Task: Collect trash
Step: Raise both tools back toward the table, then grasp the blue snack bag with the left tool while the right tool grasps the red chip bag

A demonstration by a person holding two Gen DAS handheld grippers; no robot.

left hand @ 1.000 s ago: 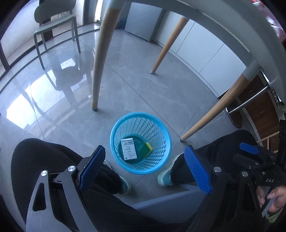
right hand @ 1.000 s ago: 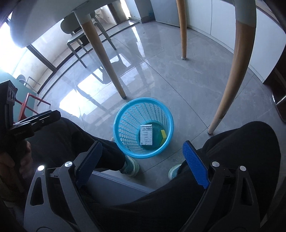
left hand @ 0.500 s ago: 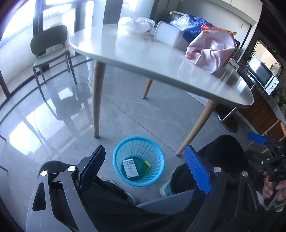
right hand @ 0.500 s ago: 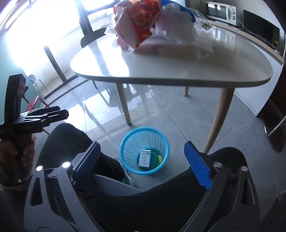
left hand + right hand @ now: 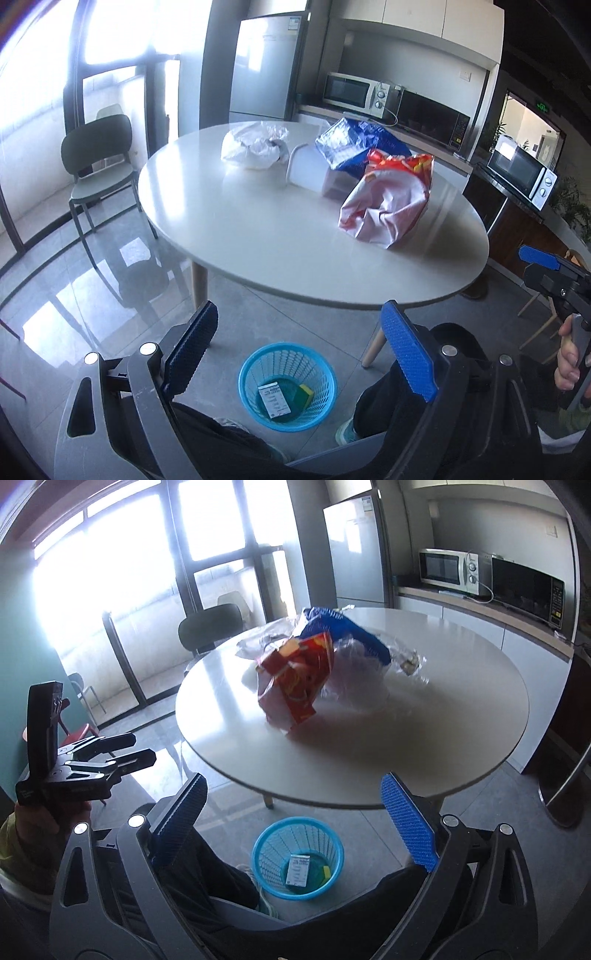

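Note:
A blue mesh trash basket (image 5: 287, 386) (image 5: 297, 857) stands on the floor between the person's legs, holding a white box (image 5: 273, 398) and a yellow-green sponge (image 5: 305, 392). On the round white table (image 5: 258, 236) (image 5: 461, 716) lie a red-and-white snack bag (image 5: 388, 203) (image 5: 295, 675), a blue bag (image 5: 351, 144) (image 5: 347, 631) and a white plastic bag (image 5: 255, 146). My left gripper (image 5: 299, 347) and right gripper (image 5: 295, 812) are both open and empty, held above the basket, short of the table's near edge.
A dark chair (image 5: 98, 166) stands left of the table by the window. A fridge (image 5: 266, 70) and microwaves (image 5: 354, 92) line the back counter. The table legs (image 5: 199, 277) stand behind the basket. Each gripper shows in the other's view (image 5: 546, 273) (image 5: 74, 760).
Both grippers have risen and tilted up from looking down under the table to looking across the tabletop. The basket now sits low in both views. Both stay open.

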